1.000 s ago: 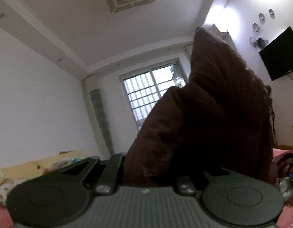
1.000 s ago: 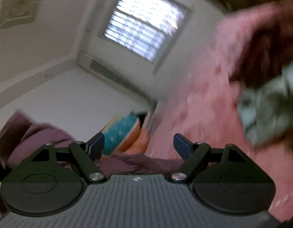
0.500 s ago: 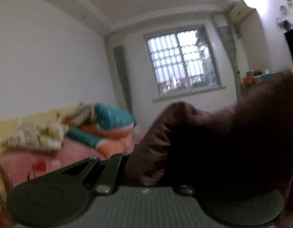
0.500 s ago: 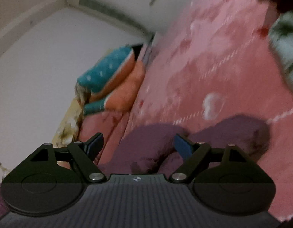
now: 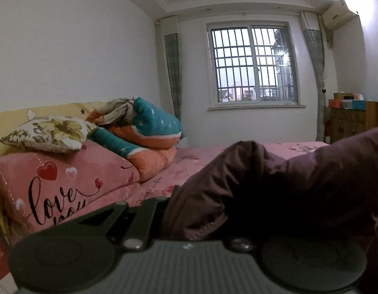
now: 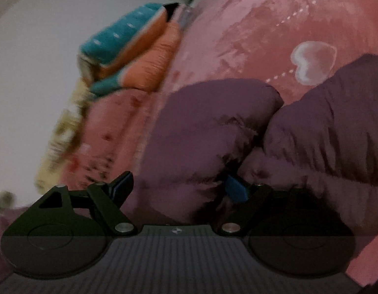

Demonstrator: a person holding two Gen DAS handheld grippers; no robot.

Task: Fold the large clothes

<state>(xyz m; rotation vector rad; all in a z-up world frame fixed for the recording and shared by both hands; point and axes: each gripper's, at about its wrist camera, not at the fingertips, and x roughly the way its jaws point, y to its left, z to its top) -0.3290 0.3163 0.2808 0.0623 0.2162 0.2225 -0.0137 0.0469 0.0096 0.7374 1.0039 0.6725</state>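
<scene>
Now, your left gripper (image 5: 189, 220): clamped tight on the coat (image 5: 287, 183).
Your right gripper (image 6: 180, 187): gaped wide, coat (image 6: 201, 134) between, on the bed (image 6: 262, 24).

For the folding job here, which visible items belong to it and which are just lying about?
Part of the job:
- dark maroon padded jacket
- left gripper, shut on it
- right gripper, open over it

Lying about:
- floral pillow
- teal and orange quilt
- pink bedspread
- wooden dresser
</scene>
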